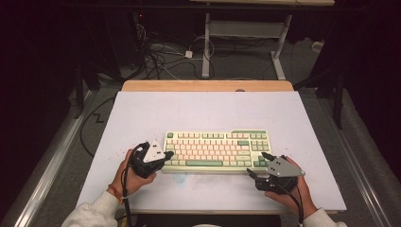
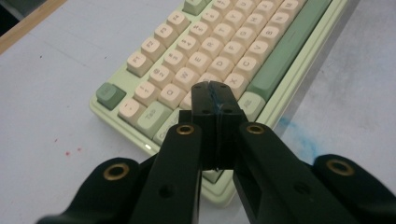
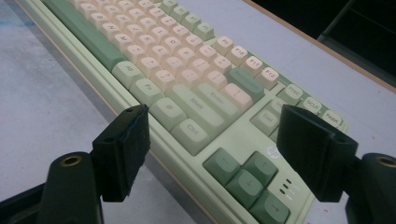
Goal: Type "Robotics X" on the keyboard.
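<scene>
Pressing its jaws together into one blunt tip, the left gripper (image 2: 214, 95) hovers over the keyboard (image 1: 215, 150) to poke keys, while the right gripper (image 3: 212, 154) waits empty with jaws spread wide by the arrow keys (image 3: 245, 179).

We see the keyboard (image 1: 215, 151) lying flat on the white table top, near its front edge, long side facing us. Its case is pale green, its keys cream and pink, with darker green space bar and arrow keys.
</scene>
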`<state>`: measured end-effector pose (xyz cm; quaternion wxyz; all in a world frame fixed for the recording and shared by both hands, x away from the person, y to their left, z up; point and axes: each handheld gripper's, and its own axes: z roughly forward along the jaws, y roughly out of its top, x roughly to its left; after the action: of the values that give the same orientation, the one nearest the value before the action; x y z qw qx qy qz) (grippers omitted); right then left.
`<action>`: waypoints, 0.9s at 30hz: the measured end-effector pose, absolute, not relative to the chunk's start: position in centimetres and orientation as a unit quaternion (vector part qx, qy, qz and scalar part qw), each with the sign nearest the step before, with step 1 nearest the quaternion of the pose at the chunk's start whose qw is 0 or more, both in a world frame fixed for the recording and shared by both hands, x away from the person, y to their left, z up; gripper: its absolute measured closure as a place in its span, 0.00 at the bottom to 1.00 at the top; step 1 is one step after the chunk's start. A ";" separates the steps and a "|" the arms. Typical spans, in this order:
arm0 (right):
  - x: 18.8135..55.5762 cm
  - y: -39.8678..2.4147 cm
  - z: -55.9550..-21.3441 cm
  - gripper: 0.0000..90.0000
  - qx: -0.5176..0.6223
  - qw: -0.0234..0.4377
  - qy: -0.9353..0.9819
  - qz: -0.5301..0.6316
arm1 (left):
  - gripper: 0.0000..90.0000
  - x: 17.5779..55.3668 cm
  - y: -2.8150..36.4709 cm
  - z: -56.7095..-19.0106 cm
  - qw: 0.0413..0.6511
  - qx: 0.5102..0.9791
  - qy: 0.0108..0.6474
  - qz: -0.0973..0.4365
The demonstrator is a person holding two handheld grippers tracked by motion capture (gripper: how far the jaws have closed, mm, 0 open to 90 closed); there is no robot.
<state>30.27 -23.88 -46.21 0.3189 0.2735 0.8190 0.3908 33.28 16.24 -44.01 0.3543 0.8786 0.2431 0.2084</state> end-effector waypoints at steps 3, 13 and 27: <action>30.3 -23.8 -46.3 0.29 0.272 0.318 0.821 0.388 | 0.97 33.9 15.4 -44.0 0.348 0.884 0.237 0.204; 30.4 -23.6 -46.4 0.29 0.267 0.319 0.824 0.385 | 0.97 35.8 12.7 -43.5 0.335 0.898 0.217 0.187; 30.5 -23.3 -46.7 0.29 0.258 0.317 0.833 0.373 | 0.97 38.7 8.5 -43.9 0.298 0.917 0.199 0.175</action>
<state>30.48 -23.34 -46.69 0.3172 0.2577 0.8329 0.3731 38.73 8.48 -43.87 0.2984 0.9170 0.1986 0.1747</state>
